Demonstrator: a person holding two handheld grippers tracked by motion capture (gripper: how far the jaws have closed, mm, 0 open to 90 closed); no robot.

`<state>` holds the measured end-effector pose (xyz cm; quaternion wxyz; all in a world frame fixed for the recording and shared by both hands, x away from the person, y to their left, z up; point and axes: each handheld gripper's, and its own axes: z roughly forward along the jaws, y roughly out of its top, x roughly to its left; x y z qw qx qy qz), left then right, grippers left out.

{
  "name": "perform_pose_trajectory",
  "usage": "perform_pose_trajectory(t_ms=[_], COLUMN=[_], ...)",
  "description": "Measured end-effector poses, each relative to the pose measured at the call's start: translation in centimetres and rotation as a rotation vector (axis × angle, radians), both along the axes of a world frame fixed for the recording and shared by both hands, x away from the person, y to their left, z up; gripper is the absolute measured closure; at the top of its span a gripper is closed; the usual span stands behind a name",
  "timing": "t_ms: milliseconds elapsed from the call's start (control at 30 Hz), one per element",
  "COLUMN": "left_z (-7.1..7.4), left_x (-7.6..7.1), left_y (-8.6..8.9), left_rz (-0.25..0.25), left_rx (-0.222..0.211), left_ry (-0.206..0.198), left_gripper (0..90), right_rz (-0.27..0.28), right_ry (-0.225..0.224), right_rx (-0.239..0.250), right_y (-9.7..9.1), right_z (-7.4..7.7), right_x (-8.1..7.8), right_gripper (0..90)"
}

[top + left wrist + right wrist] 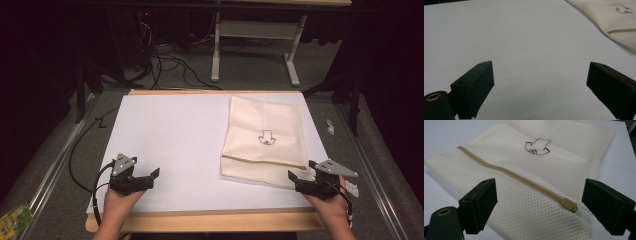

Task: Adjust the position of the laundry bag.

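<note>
A: Where is the bag (pixel 265 137)?

B: It lies flat on the white surface (pixel 175 140), on the right side. The zip (pixel 511 176) runs across its near end.

A: Where are the claws?

B: The right claw (pixel 301 180) sits just by the near right corner of the bag. In the right gripper view its jaws stand wide, and nothing is held. The zip end (pixel 569 205) lies between them, a little ahead. The left claw (pixel 150 178) is well apart from the bag, over bare white. It is wide too and holds nothing.

A: Is the bag heavy?

B: I think not. It is thin mesh with small holes, so it looks light and soft. It will likely flop and fold when it goes up. It is not likely to break.

A: Where is a good spot to grab?

B: The near corner by the zip end looks best. The edge there is thicker, so the claw may pinch it well. The flat middle, by the little drawing (pixel 537 146), gives nothing to pinch.

A: What could go wrong?

B: The mesh may slip out, or just one layer may come up.
</note>
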<state>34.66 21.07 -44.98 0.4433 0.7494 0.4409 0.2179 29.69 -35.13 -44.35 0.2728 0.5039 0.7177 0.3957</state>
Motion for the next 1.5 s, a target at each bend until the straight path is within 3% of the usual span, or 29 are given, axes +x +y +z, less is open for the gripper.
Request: perform_pose_trajectory(t_ms=[100,500,667,800,900,1100,1233,1333,1400,1500], left_z=[-0.2,-0.2,-0.3,-0.6,-0.6,-1.7,-1.9,-2.5,-2.8,-3.1], left_x=[0.1,0.1,0.2,1.0,1.5,4.1,5.4,6.1,6.1,5.4], left_y=[-0.1,-0.1,-1.2,-5.0,-9.0,-16.5,-20.8,-22.8,-23.3,-23.7], left_rz=[-0.008,-0.008,-0.043,-0.135,-0.217,-0.268,-0.313,-0.302,-0.299,-0.274], left_rx=[0.016,0.001,-0.005,-0.023,-0.003,-0.029,-0.012,0.036,0.057,0.107], left_ry=[0.009,0.017,0.034,0.085,0.082,0.109,0.123,0.189,0.191,0.143], left_gripper=[8.9,11.5,16.3,20.1,24.1,32.3,40.4,53.1,64.0,86.3], right_rz=[-0.009,-0.068,-0.1,-0.147,-0.154,-0.148,-0.141,-0.134,-0.122,-0.098], right_ry=[0.003,0.043,0.067,0.071,0.068,0.085,0.112,0.125,0.124,0.132], right_rx=[0.006,0.016,0.013,0.035,0.043,0.047,0.037,0.053,0.057,0.055], right_y=[-0.4,-1.5,-2.3,-3.2,-3.6,-4.0,-4.2,-4.4,-4.4,-4.4], right_z=[-0.1,-1.0,-1.5,-1.6,-1.5,-2.0,-2.6,-2.8,-2.8,-2.9], right_x=[0.1,0.7,1.1,1.3,1.1,1.4,1.8,1.9,1.9,2.0], right_gripper=[13.8,15.8,16.2,17.1,18.3,22.5,25.5,29.6,33.7,40.9])
